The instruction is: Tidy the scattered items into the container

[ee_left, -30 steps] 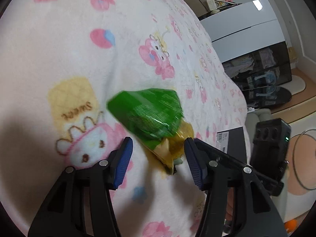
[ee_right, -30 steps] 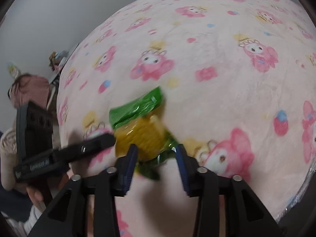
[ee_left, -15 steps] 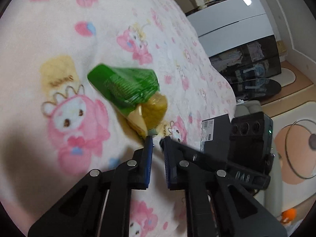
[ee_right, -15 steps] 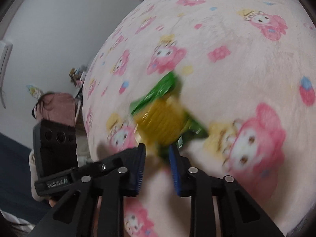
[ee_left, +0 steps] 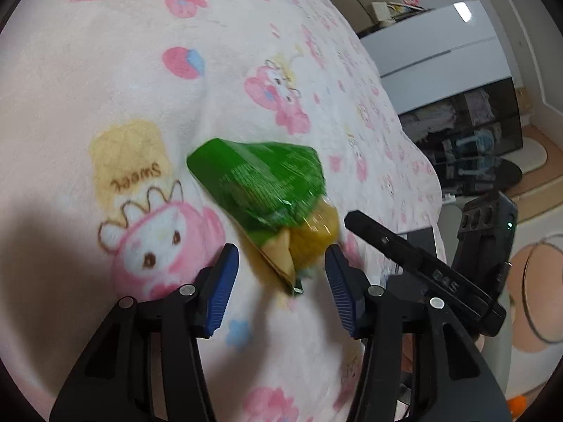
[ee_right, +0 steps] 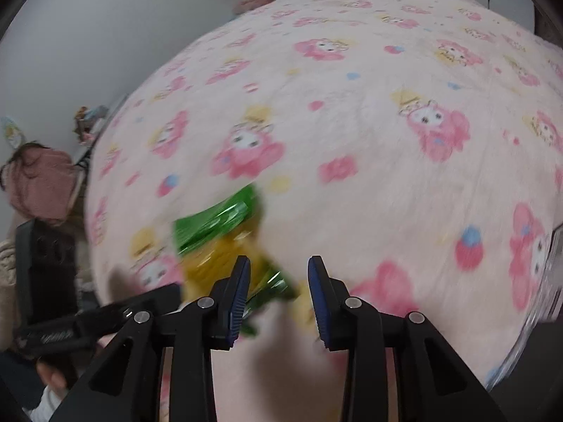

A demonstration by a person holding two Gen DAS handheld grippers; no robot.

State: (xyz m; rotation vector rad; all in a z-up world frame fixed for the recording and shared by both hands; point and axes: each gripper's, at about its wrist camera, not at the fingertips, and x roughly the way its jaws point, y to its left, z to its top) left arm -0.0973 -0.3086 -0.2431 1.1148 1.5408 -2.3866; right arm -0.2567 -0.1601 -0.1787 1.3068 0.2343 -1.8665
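A green and yellow snack packet (ee_left: 267,204) lies on a pink cartoon-print blanket (ee_left: 105,70). My left gripper (ee_left: 281,277) is open, its blue pads on either side of the packet's yellow near end, apart from it. In the right wrist view the same packet (ee_right: 218,235) is blurred and lies just ahead and left of my right gripper (ee_right: 279,285), which is open with one green corner of the packet between its pads. The right gripper's black body (ee_left: 422,274) shows at the right of the left wrist view. No container is in view.
The blanket covers a bed that drops off to the right in the left wrist view. Beyond it stand a white cabinet (ee_left: 440,56), dark glass shelves (ee_left: 468,130) and a round floor mat (ee_left: 535,288). A pink cushion (ee_right: 42,183) lies at the left.
My left gripper went from open to nearly shut, then opened again around the packet's yellow end. My right gripper narrowed, then opened wider. The packet stayed on the blanket.
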